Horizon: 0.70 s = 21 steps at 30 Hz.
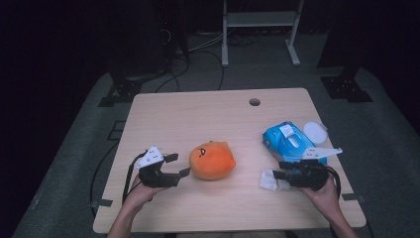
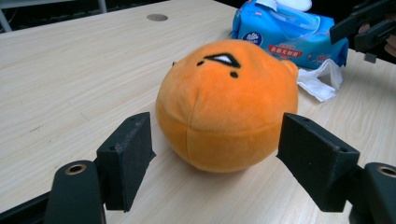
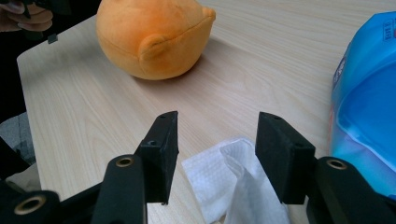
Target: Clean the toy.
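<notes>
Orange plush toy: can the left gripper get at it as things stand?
Probably yes. The left gripper is open, its fingers on either side of the orange plush toy, apart from it, with only bare table between.

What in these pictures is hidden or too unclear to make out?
- Wipes pack: label print too small in the high view; cut off by the right edge in the right gripper view.
- Wipe: its near end runs off the bottom edge between the right gripper's jaws.
- Plush toy: underside hidden against the table.
</notes>
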Available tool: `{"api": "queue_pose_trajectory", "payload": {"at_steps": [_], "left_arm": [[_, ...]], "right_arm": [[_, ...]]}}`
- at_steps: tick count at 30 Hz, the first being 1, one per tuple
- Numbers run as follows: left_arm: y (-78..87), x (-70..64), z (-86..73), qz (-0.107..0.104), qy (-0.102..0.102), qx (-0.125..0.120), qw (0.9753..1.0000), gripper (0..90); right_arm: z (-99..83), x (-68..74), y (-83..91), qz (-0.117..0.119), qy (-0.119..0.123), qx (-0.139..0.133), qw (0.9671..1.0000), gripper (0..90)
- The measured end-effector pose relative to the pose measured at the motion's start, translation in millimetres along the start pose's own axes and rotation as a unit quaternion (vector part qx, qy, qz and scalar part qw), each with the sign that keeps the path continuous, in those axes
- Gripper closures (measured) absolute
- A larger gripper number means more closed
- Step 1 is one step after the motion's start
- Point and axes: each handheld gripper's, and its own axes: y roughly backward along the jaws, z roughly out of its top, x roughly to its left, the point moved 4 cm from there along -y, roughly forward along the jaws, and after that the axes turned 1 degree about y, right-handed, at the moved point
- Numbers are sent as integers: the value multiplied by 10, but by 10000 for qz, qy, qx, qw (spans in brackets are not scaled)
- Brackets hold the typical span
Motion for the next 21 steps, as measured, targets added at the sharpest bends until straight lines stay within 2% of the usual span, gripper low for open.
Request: {"api": "queue_pose_trajectory", "payload": {"at_steps": [12,13,18,19,21], "left_arm": [[90,46,-145,159,182,116,9996,191],[104,60,-176,180,261,98,9994,183],[102,78,-276,307,283,243,9988,133],[104,92,-304,409,253,289,9984,123],[104,93,-313,403,290,254,9984,114]], "right_arm": [[-5,-4,9,-7,10,0,10000,460],[-6,-3,8,-12,19,3,10000,458],[-11,2,11,-26,35,7,10000,452],[-14,-1,10,-30,40,0,10000,448],[-20,6,11,-48,63,14,10000,444]]}}
